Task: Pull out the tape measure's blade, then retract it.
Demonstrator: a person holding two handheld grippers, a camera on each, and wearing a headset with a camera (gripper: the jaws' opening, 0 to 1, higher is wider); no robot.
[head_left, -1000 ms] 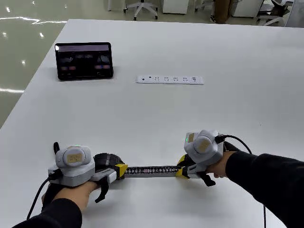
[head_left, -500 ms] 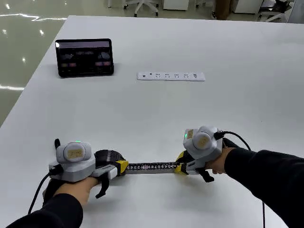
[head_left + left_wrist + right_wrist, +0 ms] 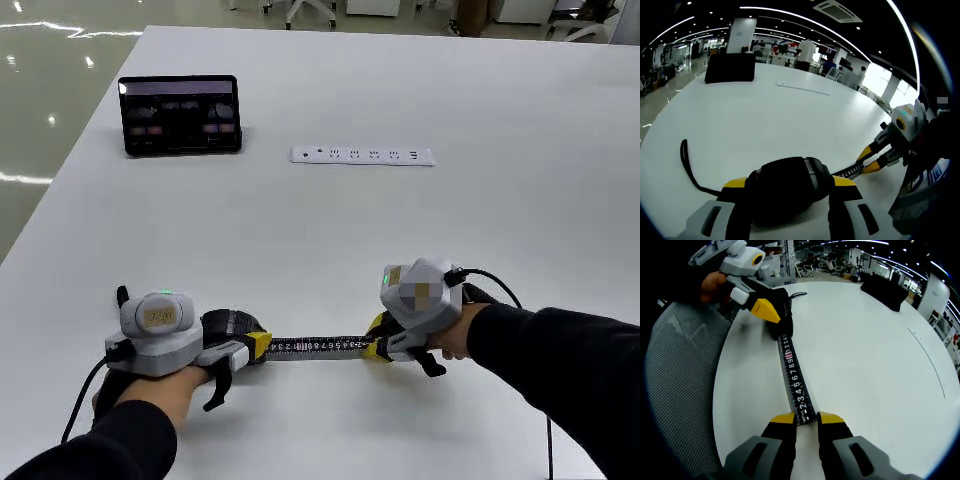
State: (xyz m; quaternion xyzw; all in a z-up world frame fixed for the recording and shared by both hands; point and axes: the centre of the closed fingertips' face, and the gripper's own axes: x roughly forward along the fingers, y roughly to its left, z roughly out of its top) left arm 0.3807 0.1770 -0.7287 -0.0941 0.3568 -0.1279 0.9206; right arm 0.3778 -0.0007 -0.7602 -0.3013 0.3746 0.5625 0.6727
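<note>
Clamps the black rounded tape measure case (image 3: 787, 187) in the left gripper (image 3: 250, 347), pinches the tip of the dark numbered blade (image 3: 791, 375) in the right gripper (image 3: 806, 418), long axis straight between them

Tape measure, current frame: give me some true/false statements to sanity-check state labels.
1. The left gripper is clamped on the case. True.
2. The blade is fully wound into the case. False: a numbered stretch of it runs from the case to the right gripper.
3. The right gripper's jaws hold the blade's free end. True.
4. The tablet sits right of the power strip in the head view. False: it sits to the left of it.
5. The case rests beside the power strip. False: the case is at the near edge and the strip is far across the table.
</note>
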